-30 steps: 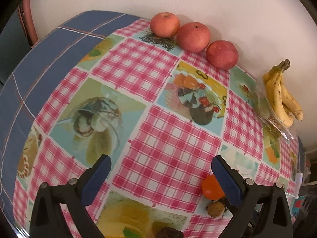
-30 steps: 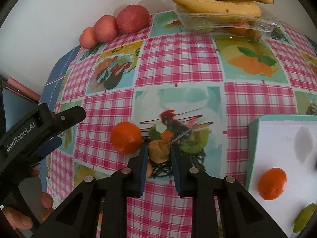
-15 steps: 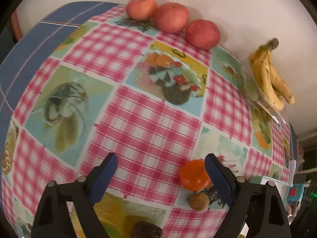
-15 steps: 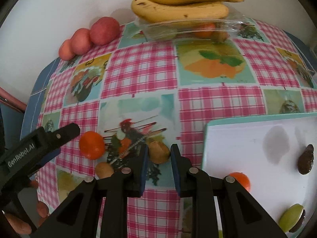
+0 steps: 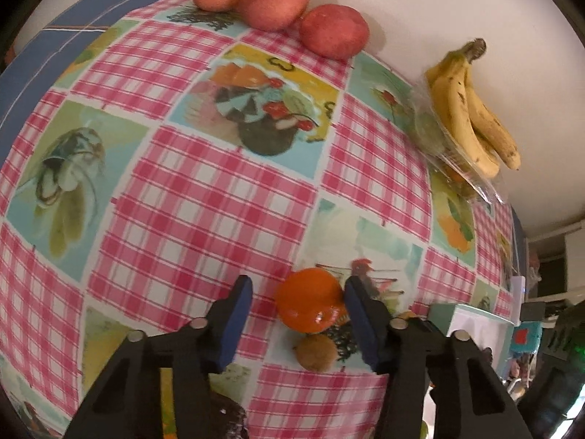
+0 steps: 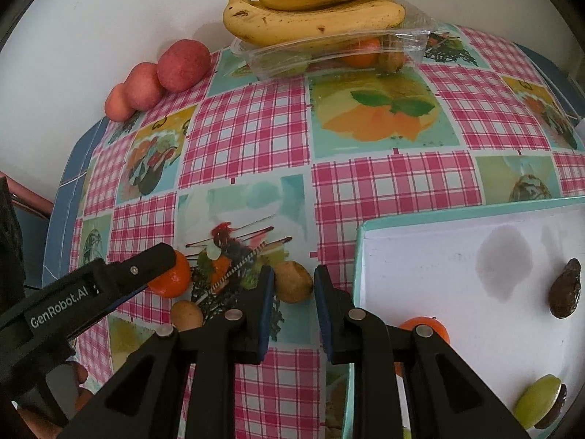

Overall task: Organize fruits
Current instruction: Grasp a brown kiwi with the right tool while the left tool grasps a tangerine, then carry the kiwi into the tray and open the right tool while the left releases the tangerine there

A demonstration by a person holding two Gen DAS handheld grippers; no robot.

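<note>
Only the right wrist view shows the white tray (image 6: pixel 457 292) with its mandarin, grape and date. Left hand-held gripper (image 5: pixel 298 320) released, straddling the tangerine (image 5: pixel 310 300) on the counter (image 5: pixel 190 219). Right hand-held gripper (image 6: pixel 292 305) released; brown kiwi (image 6: pixel 292 281) sits between its tips.

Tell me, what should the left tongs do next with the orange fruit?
Probably squeeze shut. The left tongs are open around the orange fruit, one finger touching it, the other apart. Once gripped, it could join the fruit in the white tray.
</note>
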